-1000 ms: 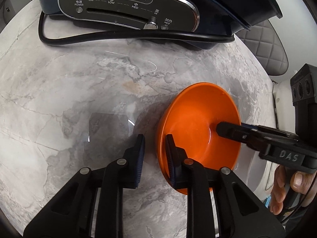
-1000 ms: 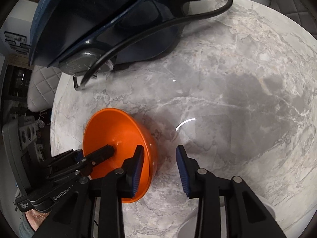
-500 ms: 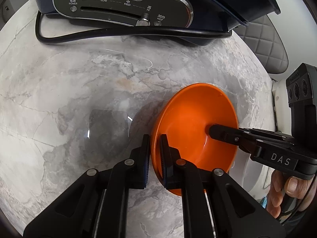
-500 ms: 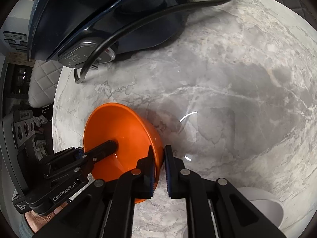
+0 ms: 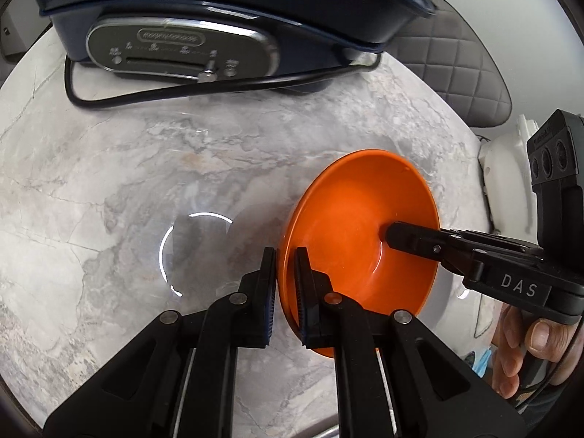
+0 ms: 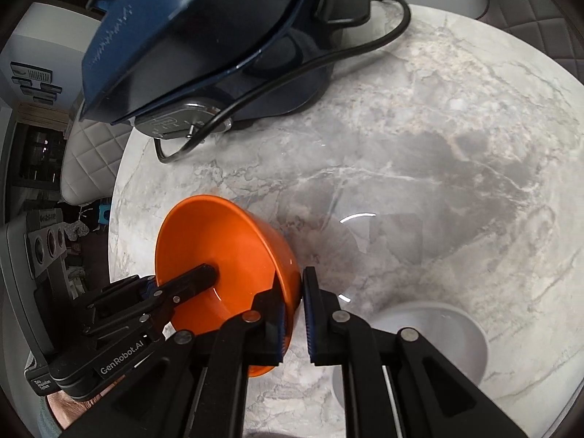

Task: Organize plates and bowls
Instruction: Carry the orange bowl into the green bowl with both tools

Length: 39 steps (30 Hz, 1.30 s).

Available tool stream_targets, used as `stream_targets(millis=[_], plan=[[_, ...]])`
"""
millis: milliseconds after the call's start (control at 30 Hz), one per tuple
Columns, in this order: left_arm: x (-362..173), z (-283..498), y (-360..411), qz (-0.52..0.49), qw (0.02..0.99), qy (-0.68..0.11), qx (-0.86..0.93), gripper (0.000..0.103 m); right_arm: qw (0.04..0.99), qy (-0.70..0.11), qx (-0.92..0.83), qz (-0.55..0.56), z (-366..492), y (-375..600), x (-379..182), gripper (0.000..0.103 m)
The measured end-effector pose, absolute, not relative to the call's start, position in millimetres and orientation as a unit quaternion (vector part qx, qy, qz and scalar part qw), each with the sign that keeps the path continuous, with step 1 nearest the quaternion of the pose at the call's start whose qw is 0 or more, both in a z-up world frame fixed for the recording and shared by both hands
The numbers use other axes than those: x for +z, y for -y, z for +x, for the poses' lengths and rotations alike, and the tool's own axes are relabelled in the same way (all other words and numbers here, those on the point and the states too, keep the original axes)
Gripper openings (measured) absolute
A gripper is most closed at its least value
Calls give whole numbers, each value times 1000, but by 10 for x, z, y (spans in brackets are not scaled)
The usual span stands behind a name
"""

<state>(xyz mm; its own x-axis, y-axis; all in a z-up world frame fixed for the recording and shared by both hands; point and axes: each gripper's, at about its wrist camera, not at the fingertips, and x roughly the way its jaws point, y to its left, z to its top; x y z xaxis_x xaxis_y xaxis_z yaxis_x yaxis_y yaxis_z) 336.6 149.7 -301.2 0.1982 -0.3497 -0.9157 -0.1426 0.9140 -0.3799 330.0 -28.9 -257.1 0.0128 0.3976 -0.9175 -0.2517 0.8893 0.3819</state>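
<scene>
While both grippers clamp its rim, the orange bowl (image 5: 350,241) tilts above the marble tabletop (image 5: 109,182).
Left gripper (image 5: 284,292) fingers and right gripper (image 6: 294,314) fingers pinch opposite walls; readable labels: "DAS", "GenRobot.AI".

One orange bowl (image 5: 359,226) between two claws, one white bowl (image 6: 443,332) right of the right claw, one blue cooker (image 5: 226,11), one cord (image 5: 219,87) beyond.
</scene>
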Motion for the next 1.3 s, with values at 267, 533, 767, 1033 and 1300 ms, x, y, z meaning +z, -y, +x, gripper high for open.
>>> stream_targets(millis=[267, 533, 767, 1033, 1300], plan=[[-2665, 3111, -1076, -172, 755, -625, -102, 8, 727, -649, 214, 68, 2988, 696, -2250, 10], [-2478, 2775, -522, -137, 751, -629, -150, 8, 743, -638, 178, 96, 2496, 1219, -2109, 11], [-2481, 2449, 32, -101, 736, -638, -200, 8, 754, -630, 132, 133, 2016, 1682, -2089, 10], [-2499, 2091, 711, -65, 717, -648, -248, 8, 755, -625, 87, 180, 1450, 2277, -2153, 10], [-2495, 1729, 1514, -45, 704, -654, -274, 8, 752, -621, 65, 211, 1022, 2962, -2230, 10]])
